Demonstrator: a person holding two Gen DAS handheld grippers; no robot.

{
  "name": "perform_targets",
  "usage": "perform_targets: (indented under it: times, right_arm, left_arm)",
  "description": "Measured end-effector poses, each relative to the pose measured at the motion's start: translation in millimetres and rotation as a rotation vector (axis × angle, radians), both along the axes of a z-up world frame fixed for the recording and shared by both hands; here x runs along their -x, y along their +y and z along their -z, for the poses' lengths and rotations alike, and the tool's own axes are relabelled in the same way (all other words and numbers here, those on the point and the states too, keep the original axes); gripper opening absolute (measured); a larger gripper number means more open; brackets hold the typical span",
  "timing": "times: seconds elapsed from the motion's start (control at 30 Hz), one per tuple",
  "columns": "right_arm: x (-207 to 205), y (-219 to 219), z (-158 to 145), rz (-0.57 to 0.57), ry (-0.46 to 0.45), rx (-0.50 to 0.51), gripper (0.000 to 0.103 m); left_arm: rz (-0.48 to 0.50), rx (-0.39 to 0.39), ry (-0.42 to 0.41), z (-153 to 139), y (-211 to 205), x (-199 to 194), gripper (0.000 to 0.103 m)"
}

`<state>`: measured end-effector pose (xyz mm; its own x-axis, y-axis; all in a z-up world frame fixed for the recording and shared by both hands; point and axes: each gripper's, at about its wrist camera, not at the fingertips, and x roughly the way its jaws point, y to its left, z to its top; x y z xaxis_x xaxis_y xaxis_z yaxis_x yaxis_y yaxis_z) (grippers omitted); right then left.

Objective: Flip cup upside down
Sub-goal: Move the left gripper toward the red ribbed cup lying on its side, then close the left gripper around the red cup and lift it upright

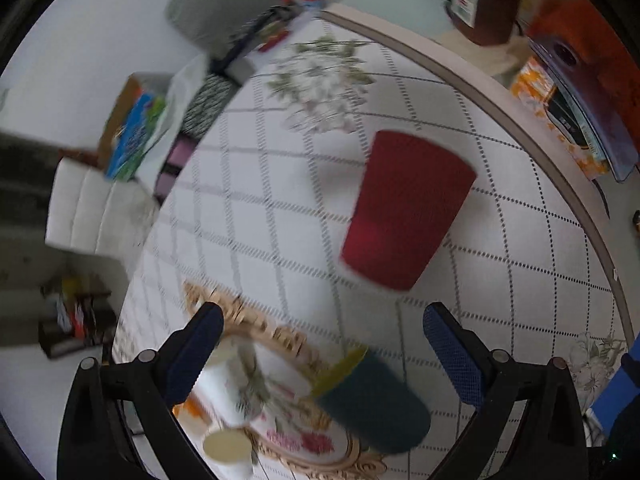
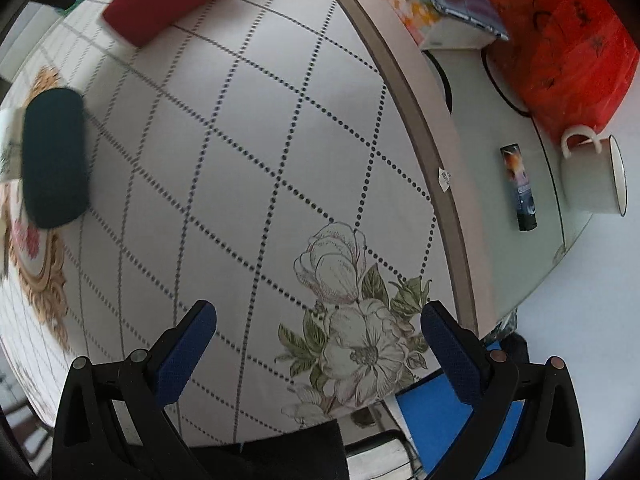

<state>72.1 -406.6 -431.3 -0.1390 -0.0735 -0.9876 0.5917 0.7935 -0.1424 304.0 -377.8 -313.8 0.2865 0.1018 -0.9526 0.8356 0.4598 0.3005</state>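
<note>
A red cup (image 1: 404,208) stands on the white checked tablecloth (image 1: 248,208), ahead of my left gripper (image 1: 322,328) and a little right; the view is blurred and I cannot tell which end is up. The left gripper is open and empty, above the table, apart from the cup. A dark green cup (image 1: 372,400) with a yellow inside lies on its side below the left gripper. In the right wrist view the red cup (image 2: 164,0) is at the far upper left and the green cup (image 2: 54,156) at the left. My right gripper (image 2: 318,320) is open and empty over a flower print.
A white floral mug (image 1: 236,400) sits on an ornate gold-rimmed tray (image 1: 288,344) by the green cup. A white enamel mug (image 2: 592,176), a small dark tube (image 2: 520,186), a red bag (image 2: 560,48) and boxes (image 2: 432,12) stand on the glass surface to the right.
</note>
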Motion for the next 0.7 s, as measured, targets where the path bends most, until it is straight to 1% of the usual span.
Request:
perform_targets:
  times: [0.2,0.27,0.37,0.43,0.67,0.7]
  right_arm:
    - [-4,-10,9,0.042,0.027,0.004,0.103]
    - [-4,-13,11,0.053,0.032,0.005,0.103]
    - [-5,-17,15,0.066,0.044,0.004,0.103]
    - [-4,-18,17,0.078,0.053,-0.001,0.103]
    - [-3,-18,22,0.105,0.071,-0.009,0.103]
    - [-1,-28,24,0.107,0.070,-0.009,0.103]
  left_arm:
    - [0.115,-0.016,0.041,26,-36,-2,0.102]
    - [0.154,-0.034,0.070,37,-45,-1,0.102]
    - [0.192,-0.054,0.092,49,-53,5,0.102]
    - [0.221,-0.063,0.088,57,-59,7,0.102]
    - [0.287,-0.079,0.113,74,-67,15,0.102]
    - [0.298,-0.082,0.112,76,-67,16,0.102]
